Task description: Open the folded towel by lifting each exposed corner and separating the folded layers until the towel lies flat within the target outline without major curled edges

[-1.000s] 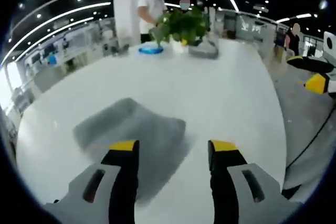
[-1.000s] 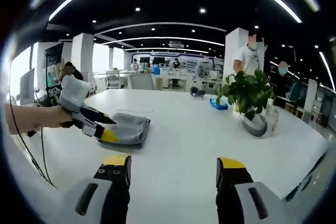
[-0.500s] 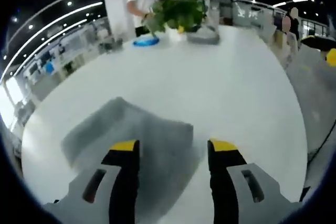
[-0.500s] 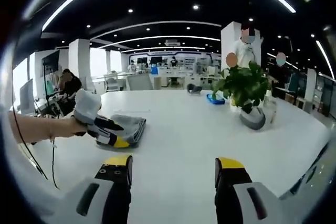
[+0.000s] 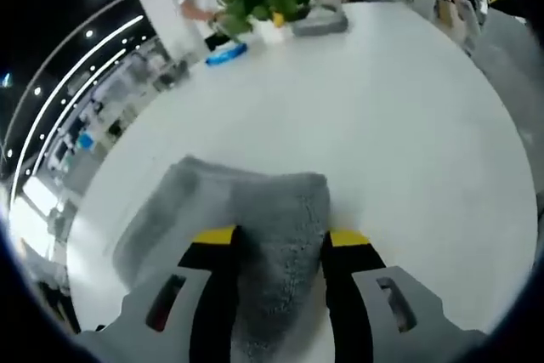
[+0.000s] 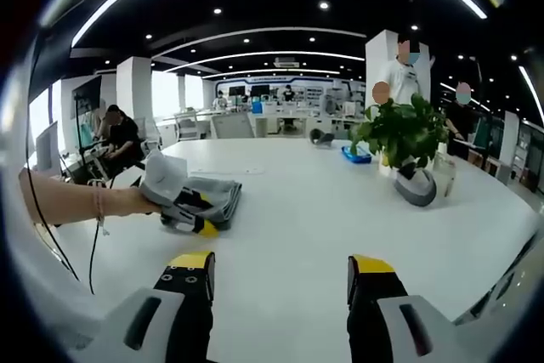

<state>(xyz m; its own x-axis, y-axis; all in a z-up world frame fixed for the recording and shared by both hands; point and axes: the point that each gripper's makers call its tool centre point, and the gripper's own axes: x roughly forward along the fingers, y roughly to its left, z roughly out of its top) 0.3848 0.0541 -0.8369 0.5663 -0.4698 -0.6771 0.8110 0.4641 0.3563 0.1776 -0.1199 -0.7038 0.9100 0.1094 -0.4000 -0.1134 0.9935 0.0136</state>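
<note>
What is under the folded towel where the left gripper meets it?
The grey towel lies folded on the white table, its near edge between the jaws of the left gripper. The lower layers and the table beneath are covered, so no outline can be seen there.

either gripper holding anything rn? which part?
Left gripper straddles the near edge of the grey towel; firm grip cannot be told. Right gripper is open, holding nothing.
</note>
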